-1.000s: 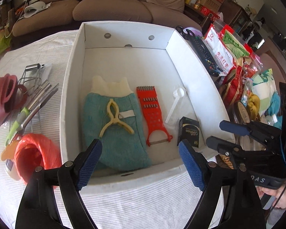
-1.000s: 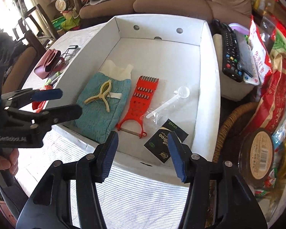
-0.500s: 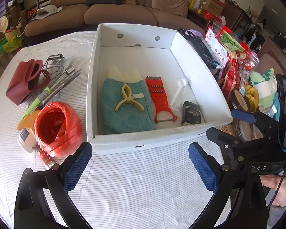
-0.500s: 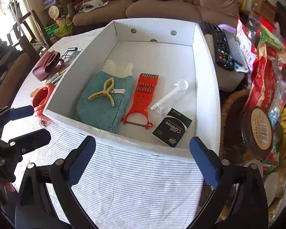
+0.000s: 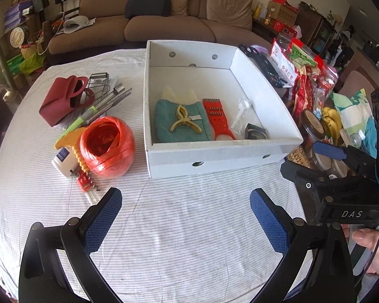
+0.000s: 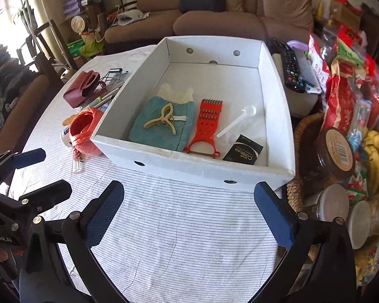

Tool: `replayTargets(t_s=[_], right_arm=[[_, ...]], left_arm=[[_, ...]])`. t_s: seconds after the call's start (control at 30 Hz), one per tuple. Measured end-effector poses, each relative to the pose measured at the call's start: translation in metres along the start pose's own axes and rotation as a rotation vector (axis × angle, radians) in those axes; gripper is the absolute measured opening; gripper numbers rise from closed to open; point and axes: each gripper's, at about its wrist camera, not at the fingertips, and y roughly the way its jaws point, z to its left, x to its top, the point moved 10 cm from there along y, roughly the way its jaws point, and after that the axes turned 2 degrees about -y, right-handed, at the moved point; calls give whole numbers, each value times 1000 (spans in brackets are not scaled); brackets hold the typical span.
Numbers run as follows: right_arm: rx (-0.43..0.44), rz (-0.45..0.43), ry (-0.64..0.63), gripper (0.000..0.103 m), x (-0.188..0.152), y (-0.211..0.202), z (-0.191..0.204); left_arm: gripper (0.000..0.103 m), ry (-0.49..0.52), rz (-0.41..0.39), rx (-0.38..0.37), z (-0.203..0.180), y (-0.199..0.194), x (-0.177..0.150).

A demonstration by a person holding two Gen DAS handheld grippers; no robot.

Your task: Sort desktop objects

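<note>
So roughly half done, as far as can be judged. Five things are already laid in the white box [image 5: 222, 151]: a teal cloth [image 5: 182, 123] with a cream clip [image 5: 184, 122] resting on it, a red grater [image 5: 218, 118] just beside that, a clear scoop [image 5: 241, 113], and a black packet [image 5: 256, 132] near the front right corner. Still left out on the bench [image 5: 176, 227], to the left of the box, is a small heap: an orange twine ball [image 5: 107, 146], a yellow-handled corkscrew [image 5: 74, 151] touching it, a white bottle [image 5: 63, 161], a maroon pouch [image 5: 63, 98], a wire rack [image 5: 98, 80] and some metal utensils [image 5: 106, 103] tangled together. None of that can be called sorted yet. Both tools have just been opened up: the left tool [image 5: 185, 217] is spread wide with nothing between its pads, hanging over bare striped cloth in front of the box, and the right tool [image 6: 189, 217] is likewise spread and empty. Neither is touching anything. The twine ball looks like the easiest next pick for the left side, being nearest and bulky, though it's probably squashy. The snack bags [image 6: 341, 96] and jars [image 6: 334, 151] on the right are probably not part of the job, but that can't be told for sure.
</note>
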Motion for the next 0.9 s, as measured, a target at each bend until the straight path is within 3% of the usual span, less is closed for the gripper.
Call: replayTargets(t_s=[0.23, 0.5, 0.9], right_arm=[[1, -28, 25, 103, -34, 1, 26], [24, -33, 28, 103, -67, 23, 78], [34, -60, 18, 103, -68, 64, 161]], left_arm=[[103, 9, -23, 81, 33, -9, -43], [103, -64, -22, 165, 117, -10, -85], [103, -93, -52, 245, 207, -1, -93]])
